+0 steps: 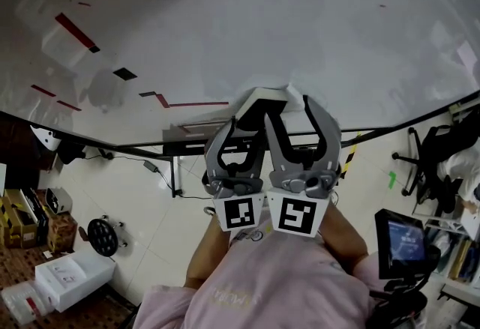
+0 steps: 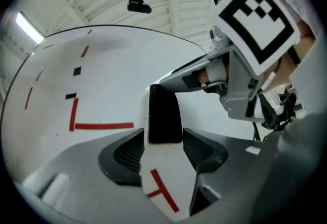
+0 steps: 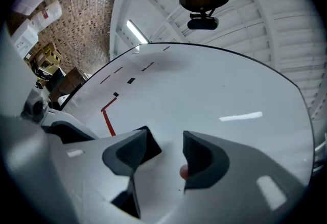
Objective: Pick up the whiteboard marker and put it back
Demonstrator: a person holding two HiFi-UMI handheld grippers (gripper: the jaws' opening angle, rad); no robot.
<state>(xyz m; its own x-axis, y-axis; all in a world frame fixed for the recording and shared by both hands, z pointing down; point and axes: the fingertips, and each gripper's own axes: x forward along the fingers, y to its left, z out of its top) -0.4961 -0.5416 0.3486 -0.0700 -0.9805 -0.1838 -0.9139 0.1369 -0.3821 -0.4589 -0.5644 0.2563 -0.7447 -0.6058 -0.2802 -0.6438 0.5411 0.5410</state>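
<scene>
Half the job is looking done: the left gripper [image 2: 164, 147] is pinching the white-and-black whiteboard marker [image 2: 165, 113] before the whiteboard [image 1: 225, 20], while the right gripper [image 3: 171, 149] is hovering alongside, jaws apart and clamping nothing, with the return not yet made

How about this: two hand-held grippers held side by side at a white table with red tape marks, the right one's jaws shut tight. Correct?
Not shut: the right gripper view shows the right hand-held gripper with jaws apart and the white table showing between them. The rest stands.
</scene>
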